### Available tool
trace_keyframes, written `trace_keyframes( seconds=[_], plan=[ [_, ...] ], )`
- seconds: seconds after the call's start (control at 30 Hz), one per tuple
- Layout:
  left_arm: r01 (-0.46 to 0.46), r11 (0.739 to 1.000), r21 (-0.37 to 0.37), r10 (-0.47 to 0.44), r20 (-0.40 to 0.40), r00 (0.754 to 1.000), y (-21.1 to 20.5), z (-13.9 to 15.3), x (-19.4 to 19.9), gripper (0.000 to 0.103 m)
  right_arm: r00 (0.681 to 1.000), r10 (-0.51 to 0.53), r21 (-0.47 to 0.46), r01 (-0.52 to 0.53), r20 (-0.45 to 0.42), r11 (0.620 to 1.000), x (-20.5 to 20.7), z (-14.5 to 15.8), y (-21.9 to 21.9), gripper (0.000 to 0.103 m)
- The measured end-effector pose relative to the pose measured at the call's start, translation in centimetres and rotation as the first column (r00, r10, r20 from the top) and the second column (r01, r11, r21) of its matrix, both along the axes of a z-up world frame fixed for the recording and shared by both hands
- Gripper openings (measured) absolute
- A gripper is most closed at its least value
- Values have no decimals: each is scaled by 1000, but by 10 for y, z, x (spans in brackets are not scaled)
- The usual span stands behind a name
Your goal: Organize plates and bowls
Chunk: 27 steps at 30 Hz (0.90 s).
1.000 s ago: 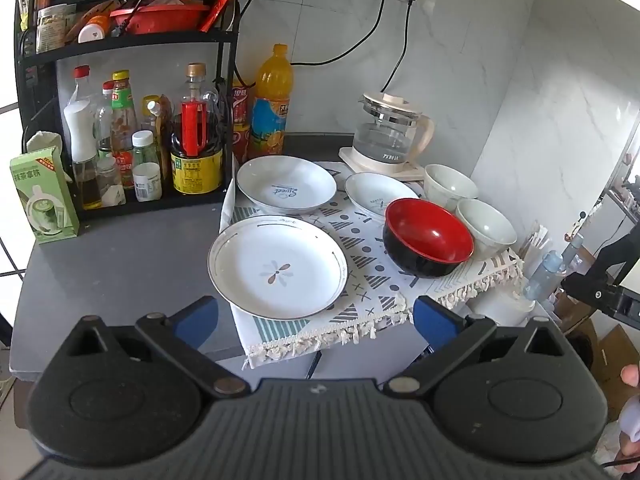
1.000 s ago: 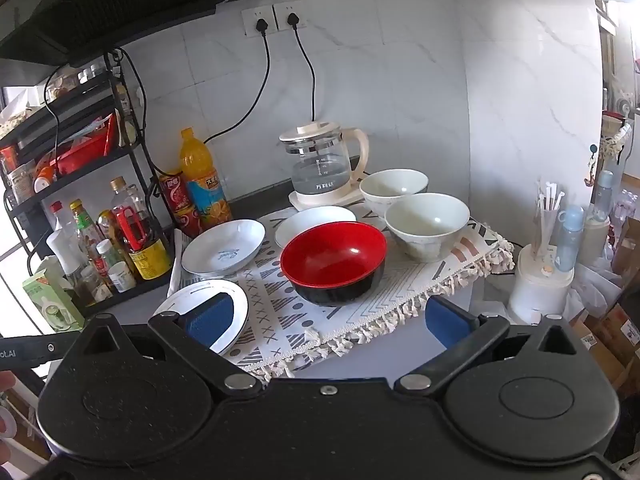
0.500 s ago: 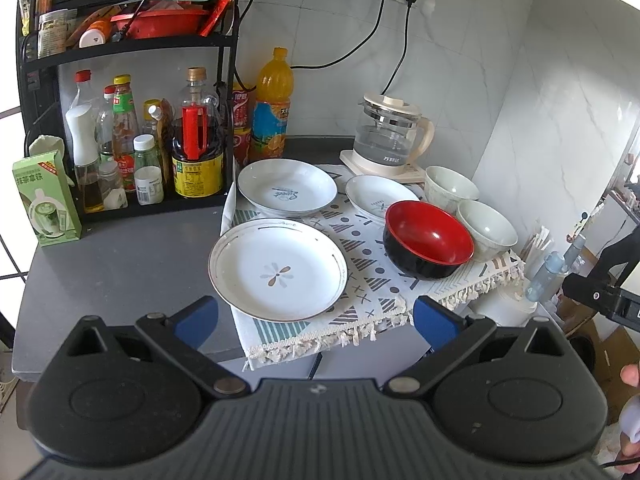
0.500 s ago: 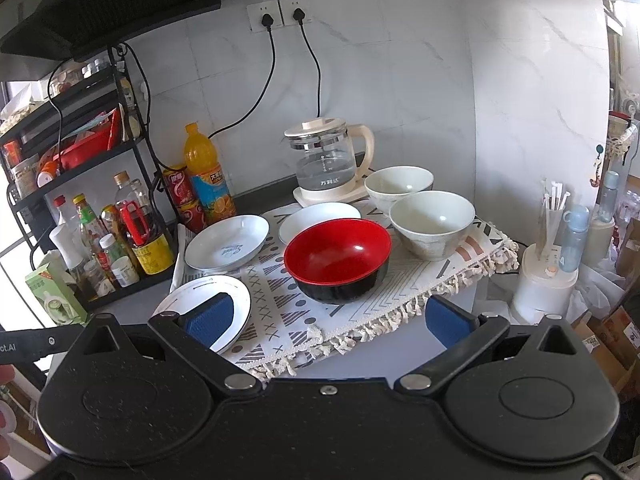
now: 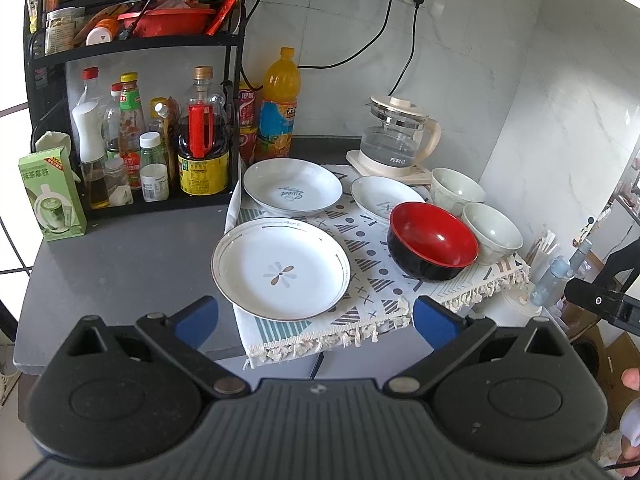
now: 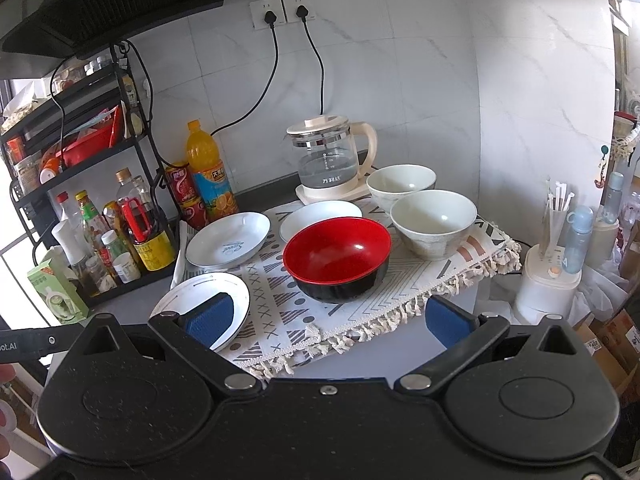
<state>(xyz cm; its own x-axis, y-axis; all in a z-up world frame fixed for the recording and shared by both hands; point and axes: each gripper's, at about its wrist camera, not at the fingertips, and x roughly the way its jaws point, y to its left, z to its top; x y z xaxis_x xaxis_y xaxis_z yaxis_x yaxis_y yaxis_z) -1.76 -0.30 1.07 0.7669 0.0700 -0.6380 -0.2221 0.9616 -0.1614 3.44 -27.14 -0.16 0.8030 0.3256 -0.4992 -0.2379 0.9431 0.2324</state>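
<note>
Grey tabletop (image 5: 120, 264) in a tiled kitchen corner carries a patterned cloth (image 5: 372, 276) on which all the crockery stands. Three plates lie separately: the flower plate (image 5: 282, 268) nearest you, the lettered plate (image 5: 292, 186) behind it, and a smaller plate (image 5: 380, 198) partly hidden by the red bowl (image 5: 434, 242). Two white bowls (image 6: 434, 222) (image 6: 400, 184) stand just beside the red bowl, near the glass kettle (image 6: 332, 160).

Nothing is stacked yet, so judge the task to be at its opening approach step.

Your left gripper (image 5: 316, 320) hangs short of the tabletop edge, fingers spread wide and empty, lined up on the flower plate. Your right gripper (image 6: 332, 318) is likewise spread and empty, facing the red bowl.

For the next move, advance one gripper to a rim and get one finger under the lip. The plates lie flat on the cloth, so expect little clearance. Approach low, and avoid snagging the fringe (image 6: 360, 328).
</note>
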Motion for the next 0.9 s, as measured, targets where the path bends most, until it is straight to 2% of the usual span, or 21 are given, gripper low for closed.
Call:
trace_keyframes(
  seconds=[0.9],
  plan=[
    [-16, 1000, -2, 16, -20, 1000, -9, -2, 12, 103, 998, 47, 13, -46, -36, 999, 19, -3, -9, 103]
  ],
)
